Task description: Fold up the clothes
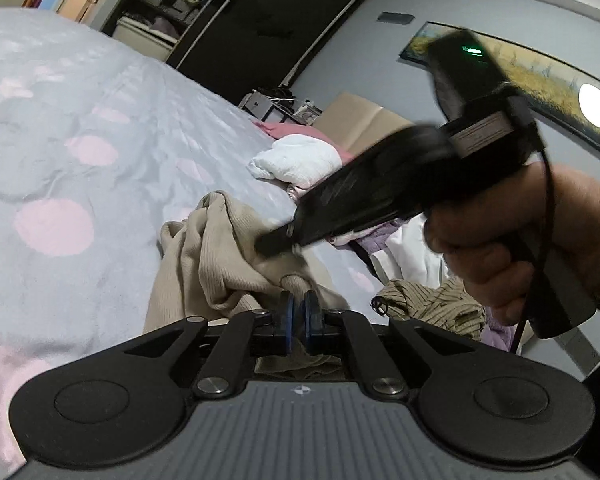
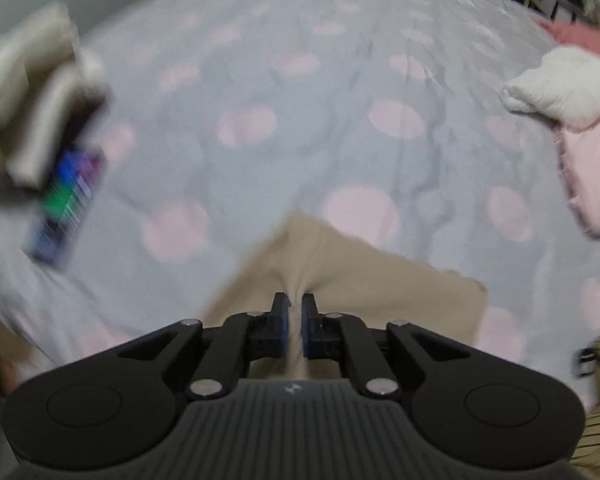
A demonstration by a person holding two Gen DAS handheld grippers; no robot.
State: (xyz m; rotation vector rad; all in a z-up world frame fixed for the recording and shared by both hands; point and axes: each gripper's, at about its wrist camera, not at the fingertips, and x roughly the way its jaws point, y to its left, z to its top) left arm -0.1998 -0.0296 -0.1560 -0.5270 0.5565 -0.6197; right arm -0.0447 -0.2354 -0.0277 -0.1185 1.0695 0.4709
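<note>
A beige ribbed garment (image 1: 216,256) lies bunched on the bed, and both grippers grip it. In the left wrist view my left gripper (image 1: 299,308) is shut on a fold of this cloth between its blue pads. Just beyond it, a hand (image 1: 512,240) holds my right gripper (image 1: 265,246), whose tip is at the cloth's upper fold. In the blurred right wrist view my right gripper (image 2: 296,308) is shut on the beige garment (image 2: 360,276), which spreads forward from the jaws over the bed.
The bed cover (image 1: 80,128) is grey-blue with pink dots. A white bundle (image 1: 296,160) and pink cloth (image 2: 592,176) lie at the far side. A striped olive garment (image 1: 432,304) lies to the right. A blurred dark object with coloured markings (image 2: 64,192) hangs at left.
</note>
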